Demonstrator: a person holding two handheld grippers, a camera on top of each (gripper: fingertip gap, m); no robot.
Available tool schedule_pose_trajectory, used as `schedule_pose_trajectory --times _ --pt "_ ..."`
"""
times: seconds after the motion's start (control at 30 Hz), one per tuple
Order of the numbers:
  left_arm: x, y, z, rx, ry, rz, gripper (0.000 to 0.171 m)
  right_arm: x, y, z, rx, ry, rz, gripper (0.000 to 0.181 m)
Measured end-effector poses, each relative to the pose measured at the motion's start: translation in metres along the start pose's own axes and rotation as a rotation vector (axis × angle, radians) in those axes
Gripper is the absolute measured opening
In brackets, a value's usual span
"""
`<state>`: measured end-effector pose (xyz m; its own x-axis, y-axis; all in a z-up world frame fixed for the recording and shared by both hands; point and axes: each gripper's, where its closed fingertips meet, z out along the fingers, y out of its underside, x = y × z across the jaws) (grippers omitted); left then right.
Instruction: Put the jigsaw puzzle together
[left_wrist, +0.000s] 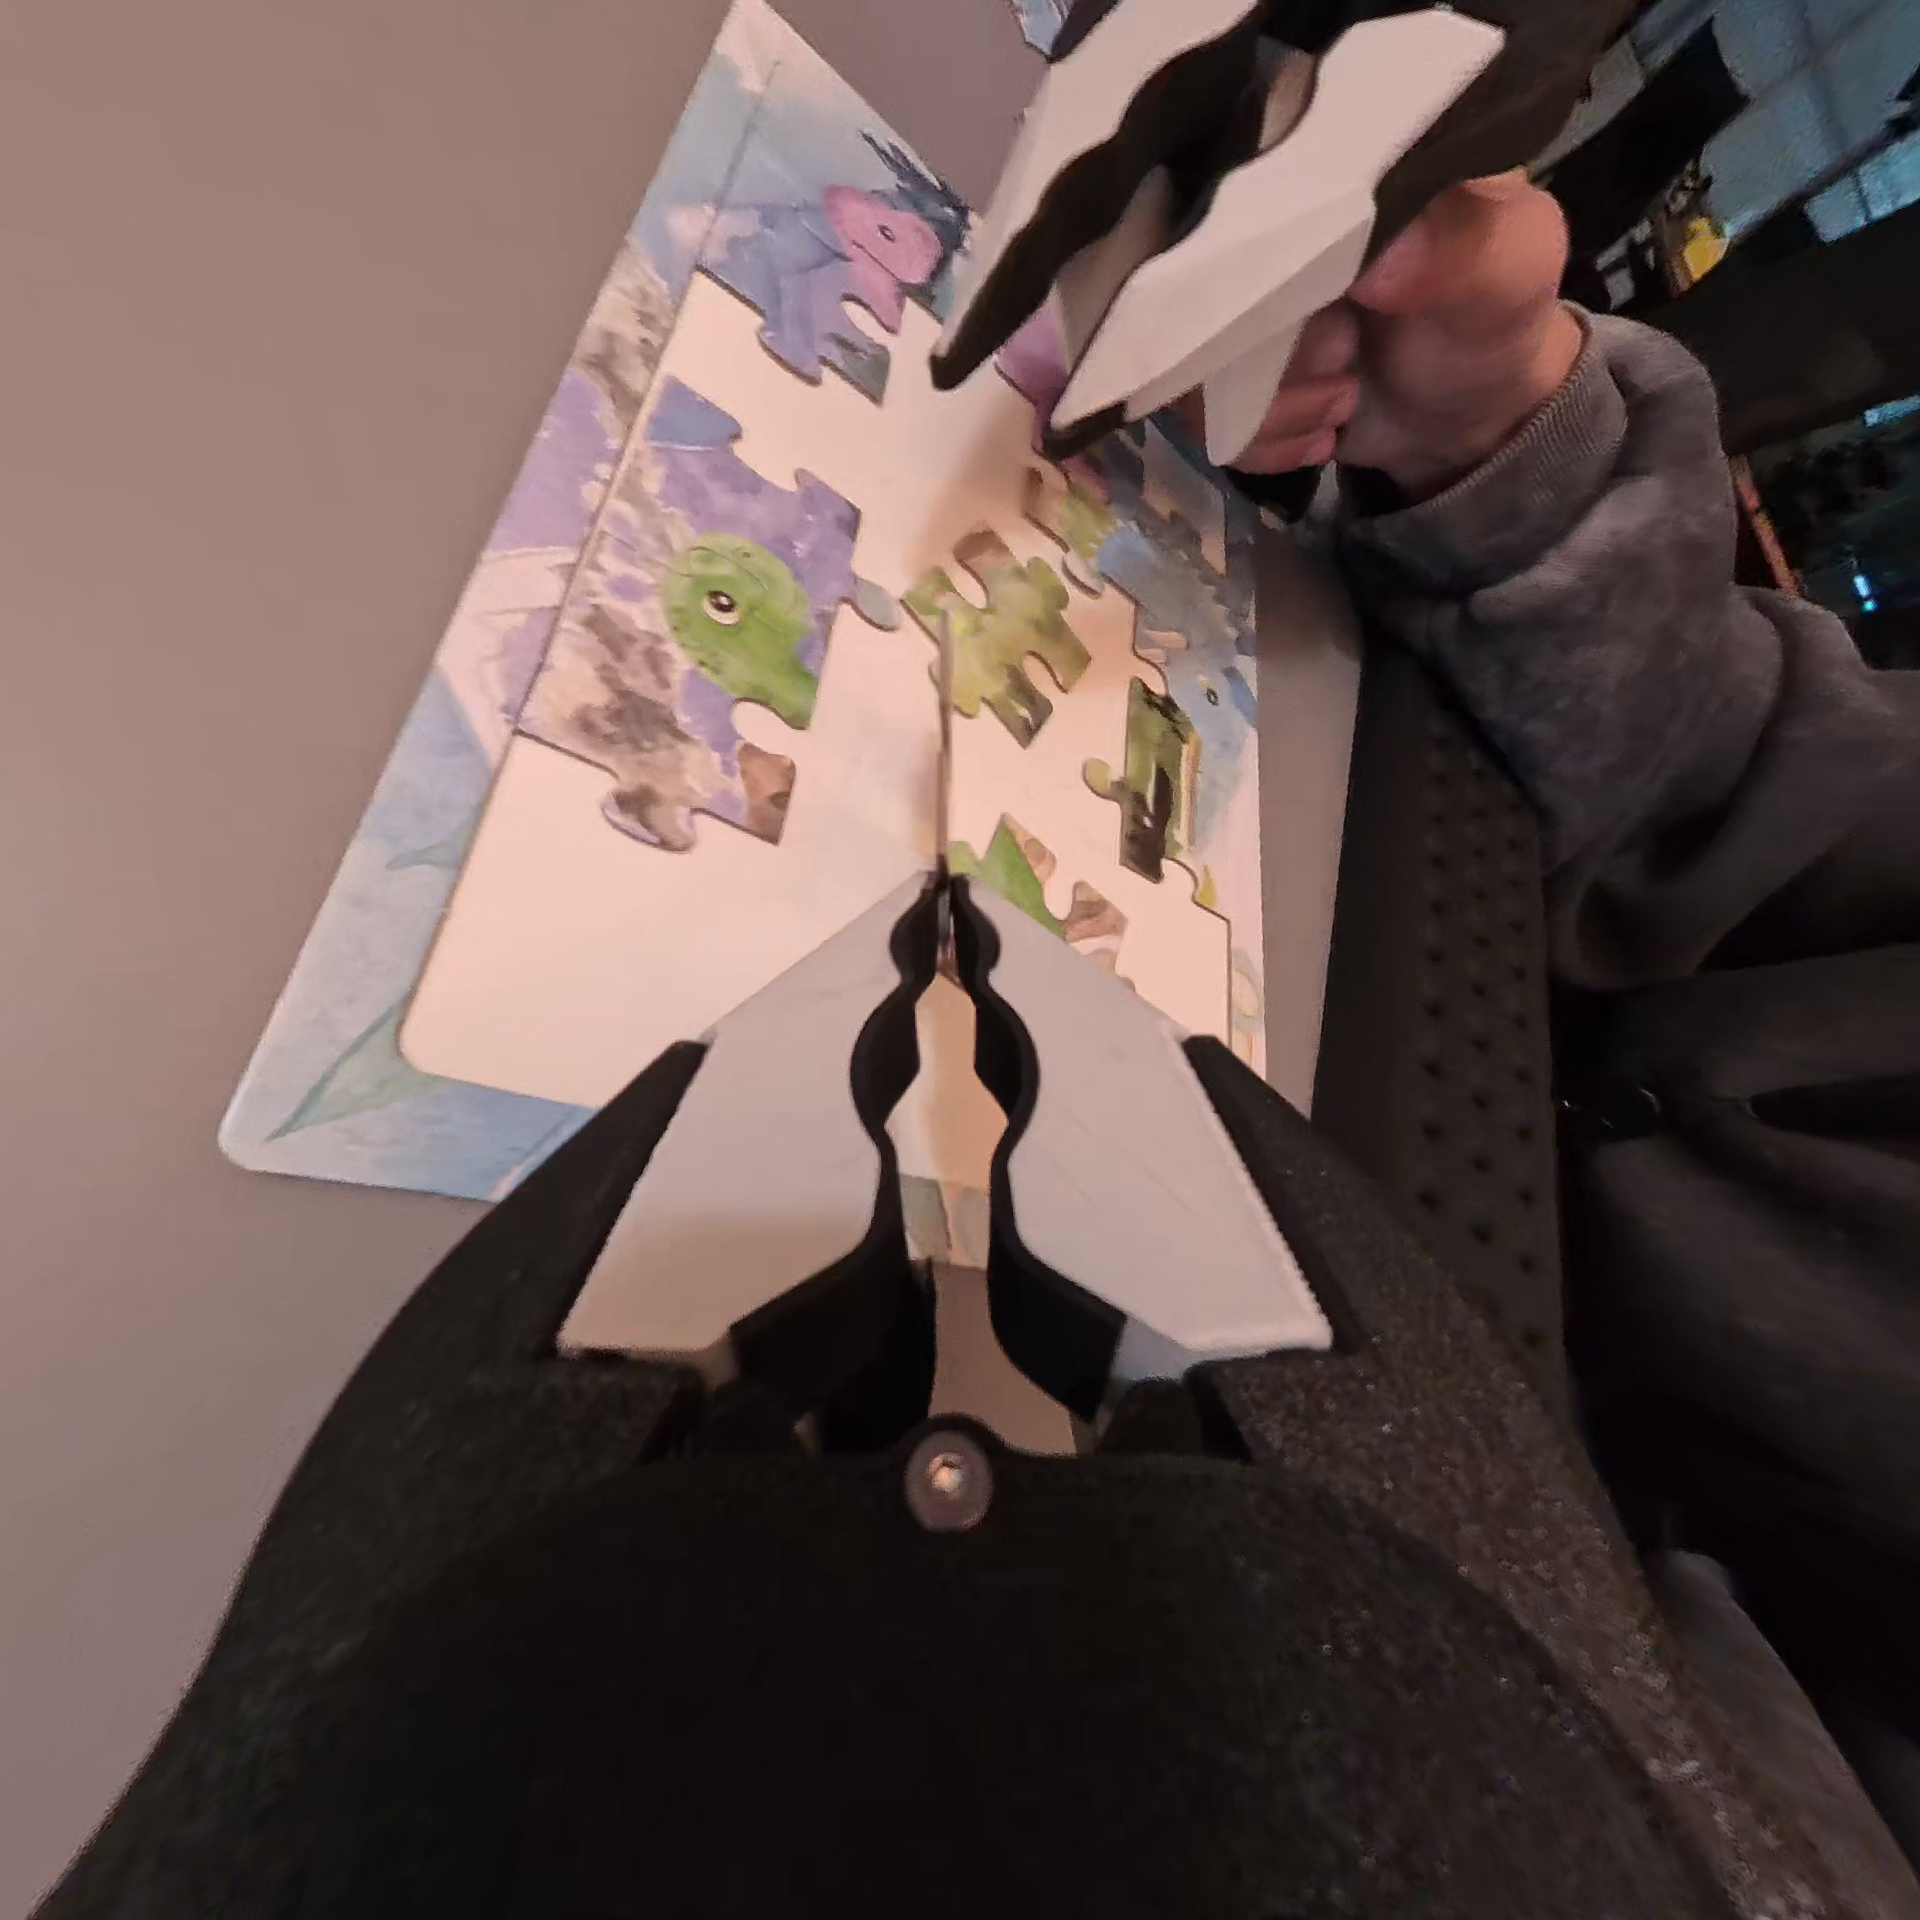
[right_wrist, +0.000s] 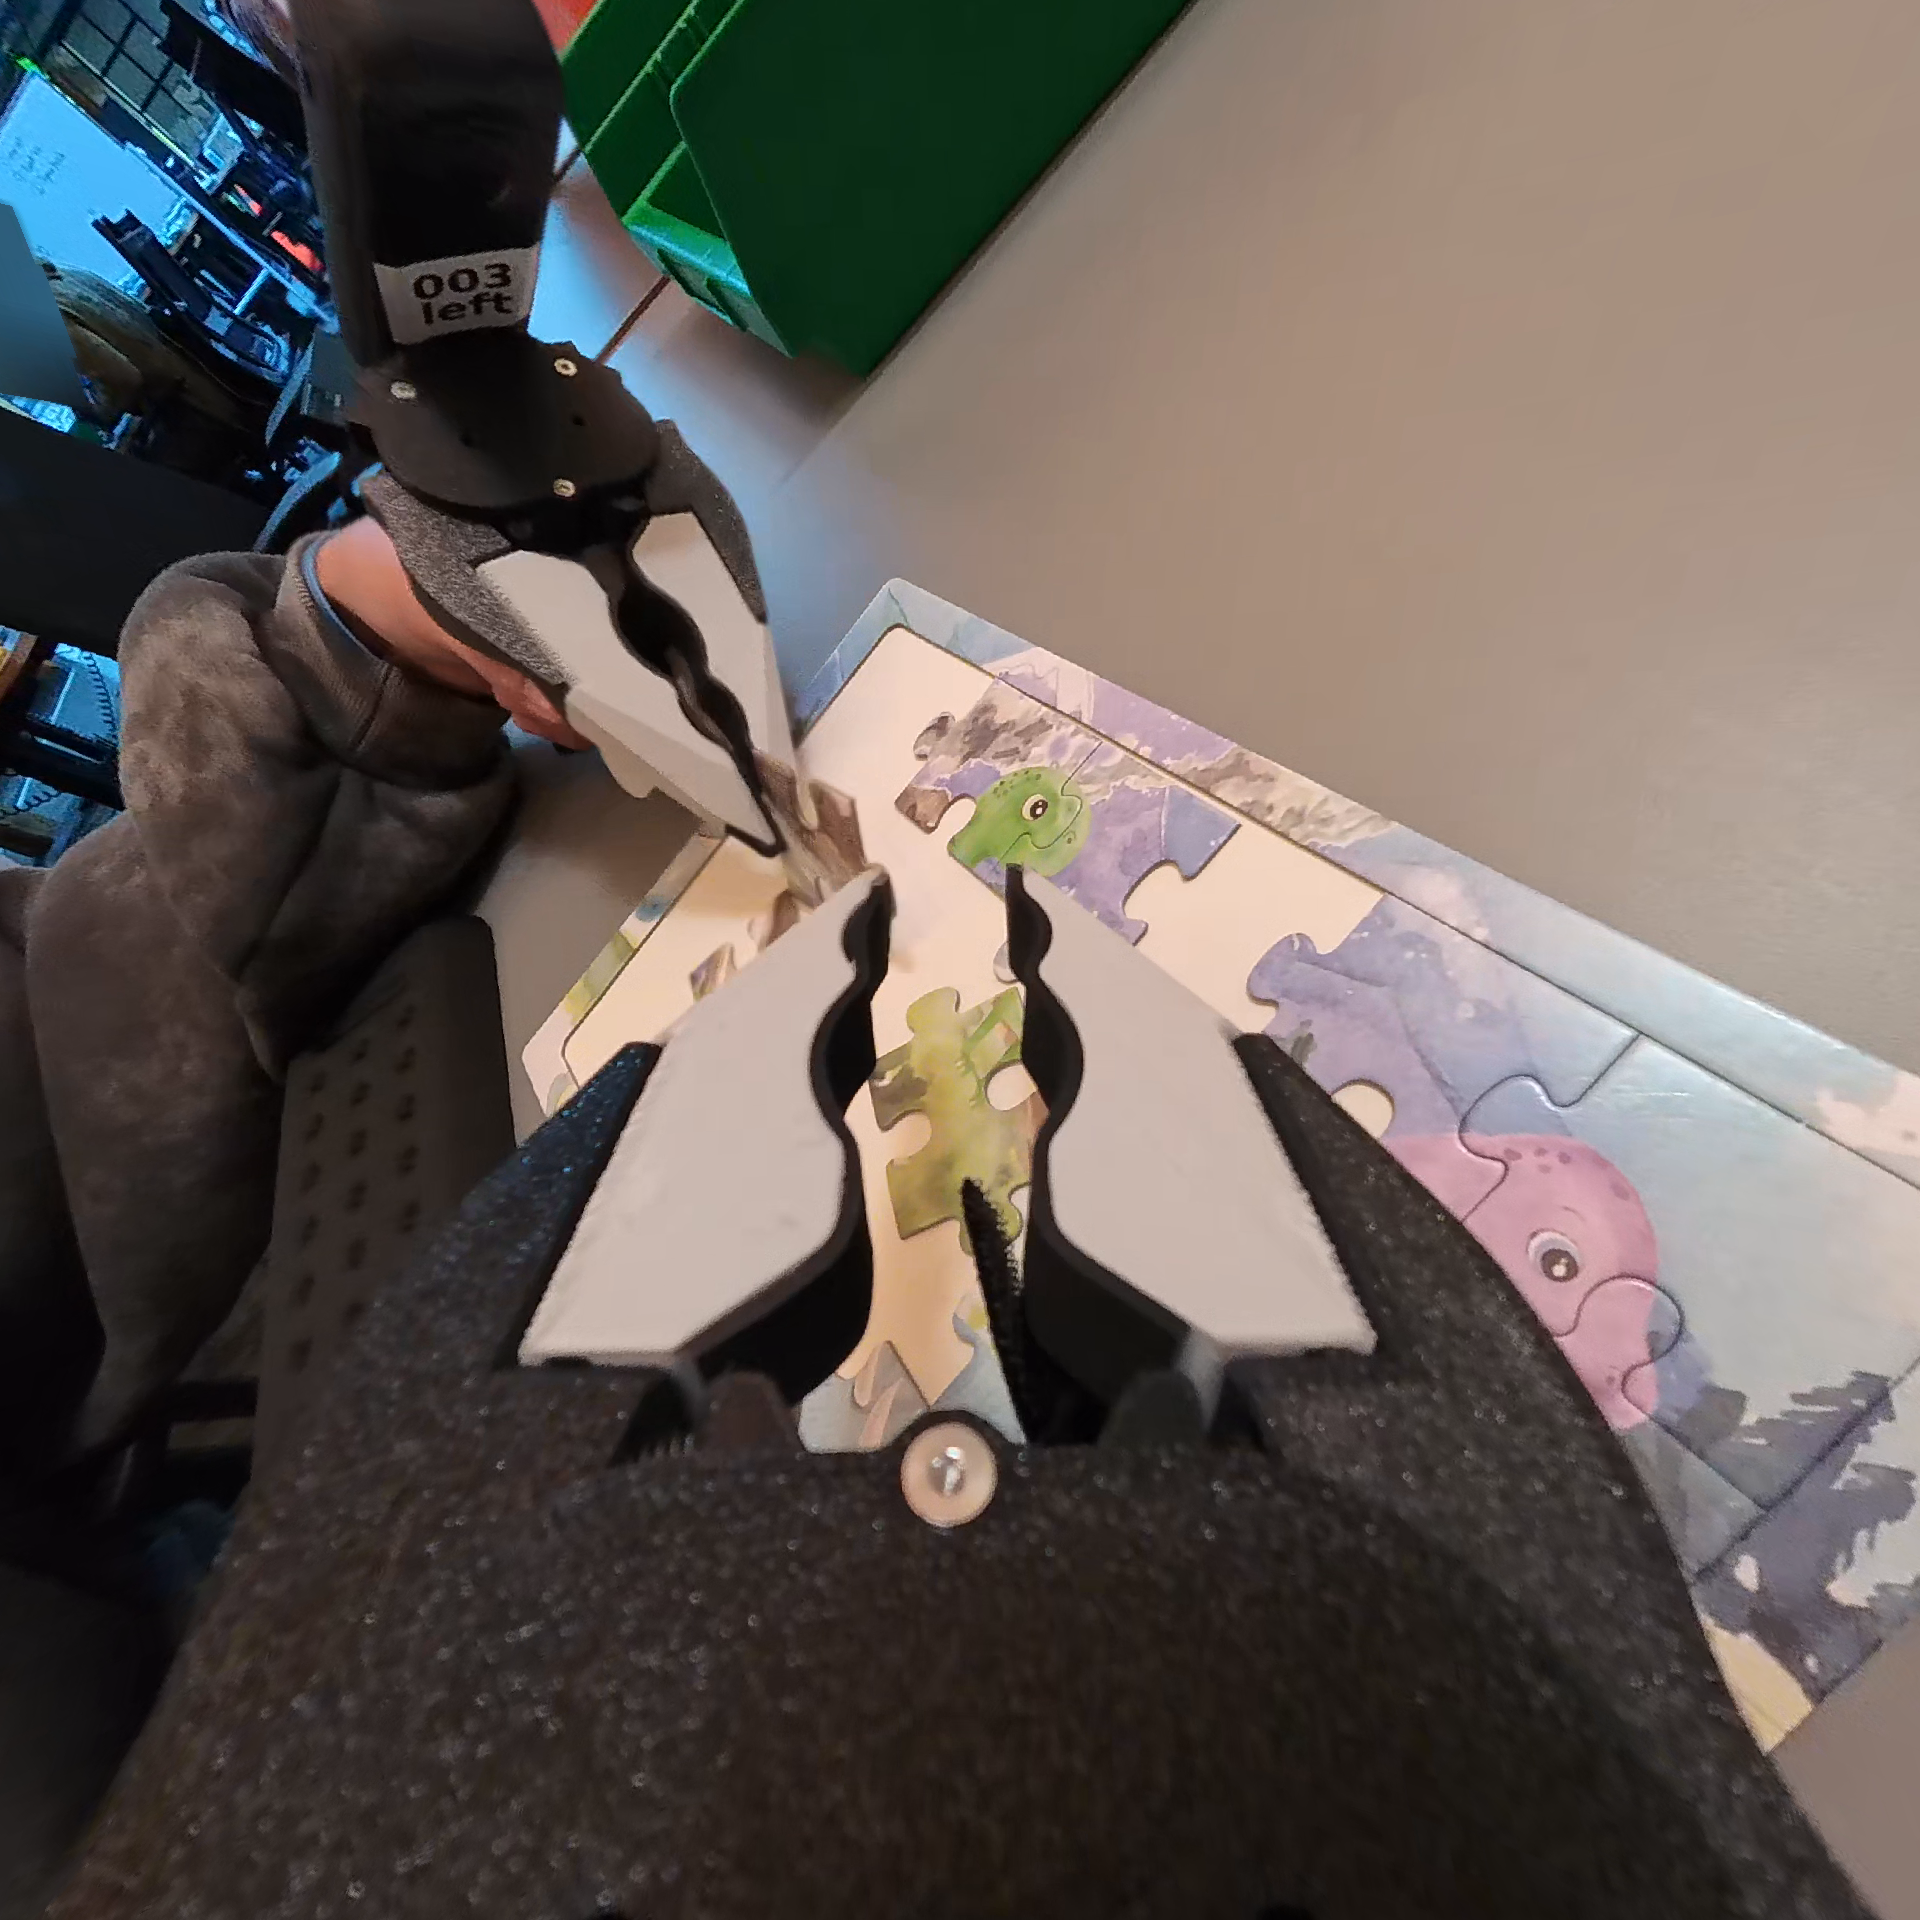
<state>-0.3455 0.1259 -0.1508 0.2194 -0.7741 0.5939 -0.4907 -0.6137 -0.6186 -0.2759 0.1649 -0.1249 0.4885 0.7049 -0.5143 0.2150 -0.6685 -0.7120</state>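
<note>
Soft, even indoor light; warm cast on puzzle tray (left_wrist: 343, 1122) in left wrist view, cooler in right. Faint shadows only. No glare on grey table (right_wrist: 1455, 436). Strong wide-angle bending at edges. Background dim, blurred; near fingers (right_wrist: 717, 1143) slightly soft.

The left tongs (left_wrist: 943, 883) have two pale grey, wedge-shaped fingers (left_wrist: 790, 1122) lined with wavy black pads, seated in a rough, grainy black body with one silver screw (left_wrist: 945, 1488) at its centre. The right tongs (right_wrist: 948, 891) are built alike: grey fingers (right_wrist: 1164, 1122), scalloped black inner edges, a pebbled black housing and a round silver screw (right_wrist: 948, 1481). From the right wrist view, the left tool's black handle carries a white label (right_wrist: 457, 296) and small screws. The person wears a mottled grey sweatshirt sleeve (right_wrist: 260, 790) with a ribbed cuff.
</note>
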Motion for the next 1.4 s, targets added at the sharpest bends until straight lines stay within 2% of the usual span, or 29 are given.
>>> schedule_pose_trajectory --times 0.27,0.37,0.47,0.5,0.73,0.87,0.97,1.13,1.23,1.33,1.4 --pt "0.012 0.017 -0.002 -0.085 0.069 -0.036 0.002 -0.003 0.006 0.003 -0.031 -0.009 -0.002 0.023" --pt "0.003 0.007 -0.003 -0.034 0.023 -0.025 0.002 -0.003 0.007 0.004 -0.038 -0.008 -0.004 0.023" --pt "-0.008 0.006 -0.004 -0.028 -0.031 -0.042 0.024 -0.001 0.007 0.004 -0.037 -0.003 -0.002 0.023" --pt "-0.009 0.008 -0.004 -0.037 -0.034 -0.035 0.025 -0.001 0.006 0.003 -0.034 -0.002 -0.001 0.023" --pt "-0.006 0.011 -0.004 -0.061 -0.046 -0.001 0.017 0.005 -0.003 -0.008 0.014 0.018 0.008 0.023" --pt "-0.02 0.008 -0.021 -0.06 -0.159 0.011 0.039 0.012 -0.01 -0.019 0.046 0.039 0.012 0.023" --pt "-0.04 -0.007 -0.05 0.039 -0.273 -0.021 0.041 0.024 -0.018 -0.035 0.089 0.084 0.017 0.023" --pt "-0.045 -0.058 -0.06 0.328 -0.378 0.171 0.04 0.059 -0.025 -0.083 0.176 0.331 -0.076 0.024" --pt "-0.058 -0.071 -0.063 0.4 -0.55 0.263 0.04 0.093 -0.015 -0.155 0.253 0.662 -0.114 0.024" --pt "-0.077 -0.078 -0.088 0.442 -0.837 0.36 0.034 0.123 0.02 -0.244 0.293 0.947 -0.097 0.024" --pt "-0.077 -0.083 -0.098 0.481 -0.901 0.381 0.033 0.138 0.059 -0.281 0.29 0.958 -0.003 0.028"
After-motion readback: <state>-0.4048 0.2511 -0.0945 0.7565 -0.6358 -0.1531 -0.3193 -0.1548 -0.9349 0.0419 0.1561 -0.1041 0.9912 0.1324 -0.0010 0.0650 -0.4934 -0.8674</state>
